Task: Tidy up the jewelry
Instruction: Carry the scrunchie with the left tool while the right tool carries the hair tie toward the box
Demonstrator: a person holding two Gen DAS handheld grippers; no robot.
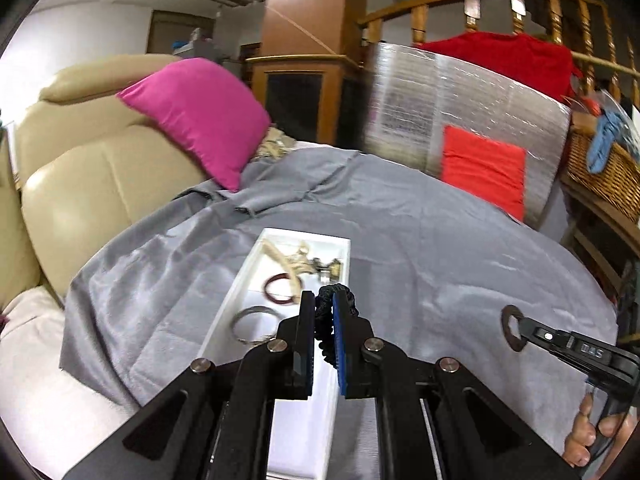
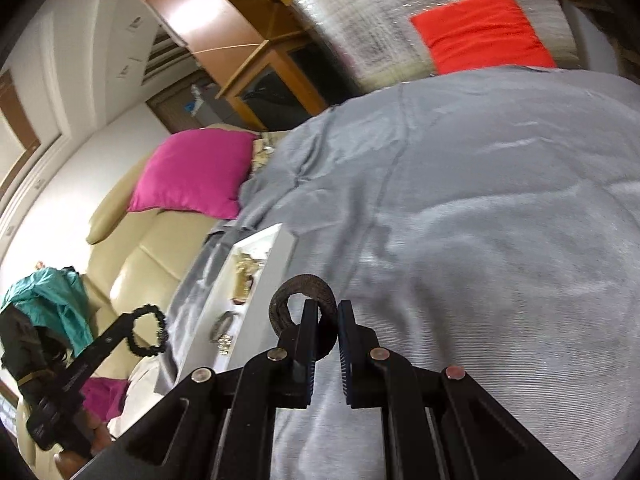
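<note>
The black beaded bracelet [image 1: 336,312], an elastic loop of small dark beads, is pinched between your left gripper's [image 1: 323,320] closed jaws above the white tray [image 1: 240,292]. The tray holds a maroon bangle [image 1: 280,289] and a silver bangle [image 1: 253,324]. Your right gripper [image 2: 328,324] clamps a dark brown woven ring-shaped bangle [image 2: 298,294] over the grey cloth [image 2: 480,220].

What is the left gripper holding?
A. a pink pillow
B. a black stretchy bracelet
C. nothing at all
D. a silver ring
B. The left gripper is shut on a black stretchy bracelet, held over the white tray; the silver ring lies in the tray.
</note>
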